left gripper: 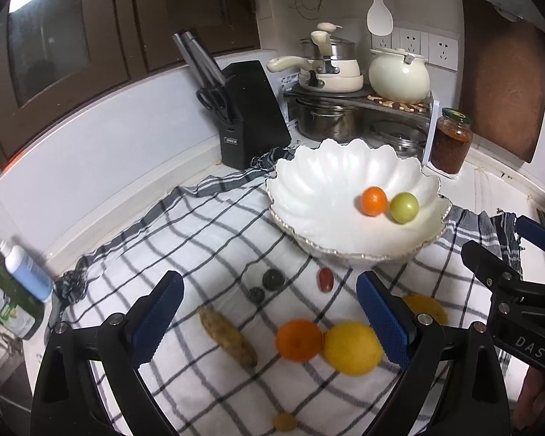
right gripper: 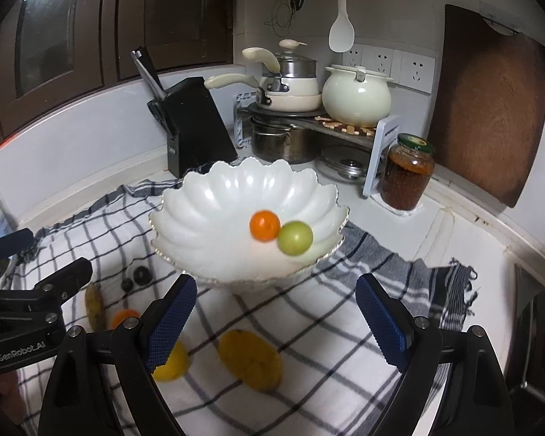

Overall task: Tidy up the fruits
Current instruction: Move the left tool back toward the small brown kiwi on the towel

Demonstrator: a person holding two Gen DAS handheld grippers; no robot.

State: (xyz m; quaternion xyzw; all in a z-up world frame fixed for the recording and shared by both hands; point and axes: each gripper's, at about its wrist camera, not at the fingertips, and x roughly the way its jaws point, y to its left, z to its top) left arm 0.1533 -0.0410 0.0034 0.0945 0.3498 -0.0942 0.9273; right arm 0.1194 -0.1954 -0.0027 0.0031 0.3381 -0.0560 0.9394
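Spread over the worktop: a checked cloth (left gripper: 207,239), reaching toward the back corner where the pots stand. Toward the cloth's far edge, a white scalloped bowl (left gripper: 319,178), already holding a small orange (left gripper: 374,201) and a green fruit (left gripper: 403,207), touching each other near its right wall. On the cloth's near part, still to gather: a lemon (left gripper: 352,348) touching a larger orange (left gripper: 298,340), an oblong yellow fruit (right gripper: 250,359) just right of them, a brownish oblong piece (left gripper: 227,336) to the left, then a red date-like fruit (left gripper: 325,279) and two dark round ones (left gripper: 272,279) nearer the bowl's foot.

Left gripper (left gripper: 269,321) released, jaws wide, nothing between the pads. Right gripper (right gripper: 276,321) likewise released and empty.

Probably best to pick one fruit per hand: lemon for the left, oblong yellow fruit for the right. Worth straddling each at its widest part, closing gently, lifting clear of the rim, and setting down in the bowl's empty left half to avoid knocking the pair inside.
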